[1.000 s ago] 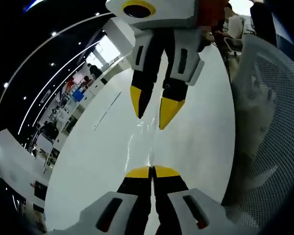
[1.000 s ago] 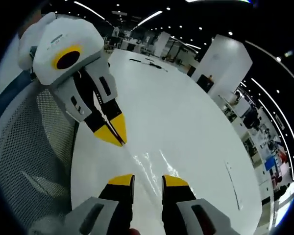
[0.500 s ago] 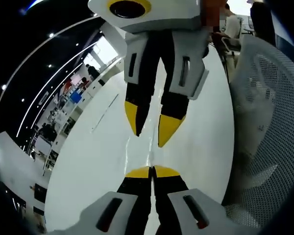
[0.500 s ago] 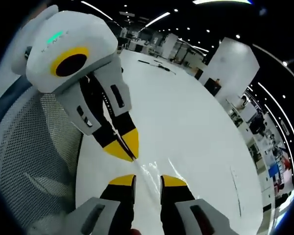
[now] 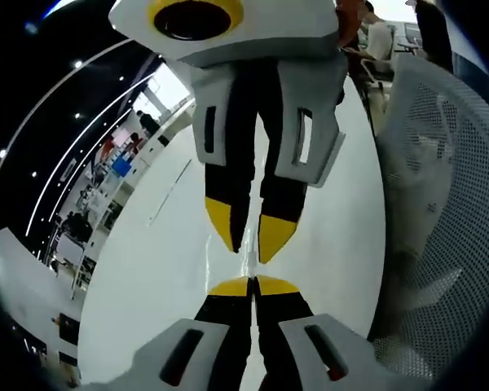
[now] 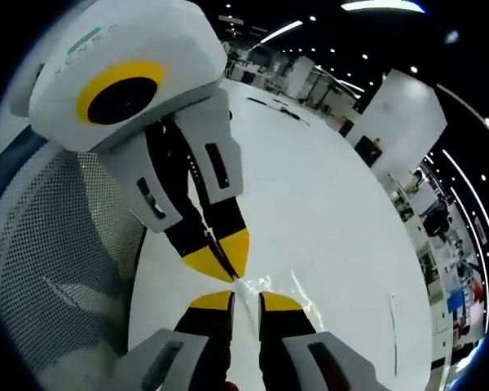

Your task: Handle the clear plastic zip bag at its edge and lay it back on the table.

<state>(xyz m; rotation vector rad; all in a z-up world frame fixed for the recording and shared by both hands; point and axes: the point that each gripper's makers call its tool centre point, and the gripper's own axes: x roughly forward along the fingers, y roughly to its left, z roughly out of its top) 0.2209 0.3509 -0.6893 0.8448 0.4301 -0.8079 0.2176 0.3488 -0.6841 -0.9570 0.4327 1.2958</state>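
Grippers nose to nose over the bag

Left gripper [image 5: 253, 287] is clamped tight on the clear zip bag [image 6: 265, 287] at its edge. Right gripper [image 6: 244, 300], jaws parted, straddles the same edge just above the white table [image 6: 334, 220]. Mesh chair [image 5: 440, 187] alongside.

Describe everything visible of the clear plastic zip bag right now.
The clear plastic zip bag is a thin, glossy, see-through film, told mainly by creases and glints against the white table. It looks empty. The left gripper is shut on one edge of it, jaws pressed together. The right gripper faces it closely, jaws slightly apart around the same stretch of film. Whether the bag's far part rests on the table cannot be told.
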